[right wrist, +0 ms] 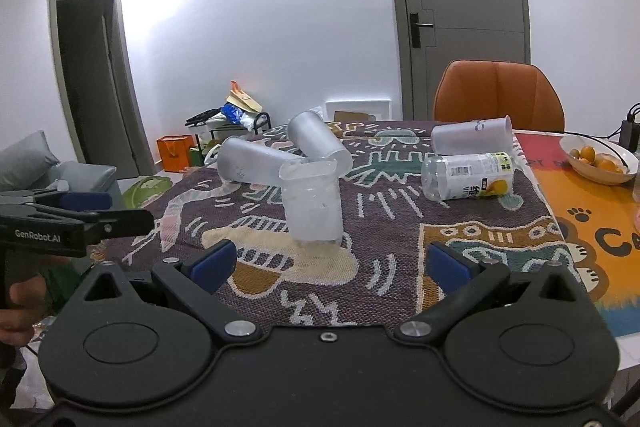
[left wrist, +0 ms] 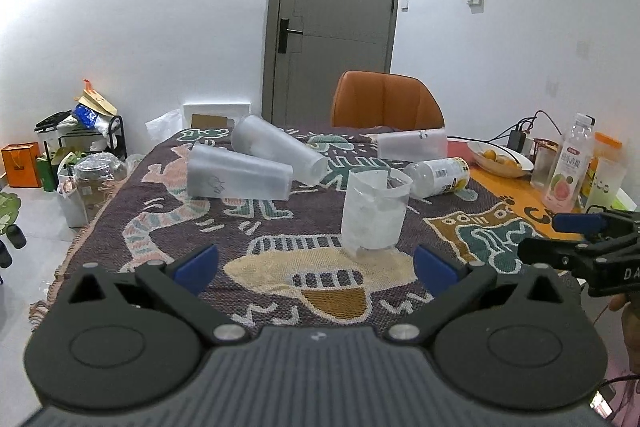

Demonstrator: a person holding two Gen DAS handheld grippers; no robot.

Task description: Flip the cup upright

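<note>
step: looks like one cup (left wrist: 375, 213) already upright at 12 on the blanket (left wrist: 280, 267) | left gripper (left wrist: 316, 265) + right gripper (right wrist: 328, 263) wide open, empty | next: probably a tipped cup (left wrist: 239, 175) at 11, grab mid-body

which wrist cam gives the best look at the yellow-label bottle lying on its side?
Right wrist: the yellow-label bottle lies broadside and unobstructed on the patterned cloth, with its label and clear end both visible. In the left wrist view the same bottle looks smaller, and the upright cup covers its near end.
</note>
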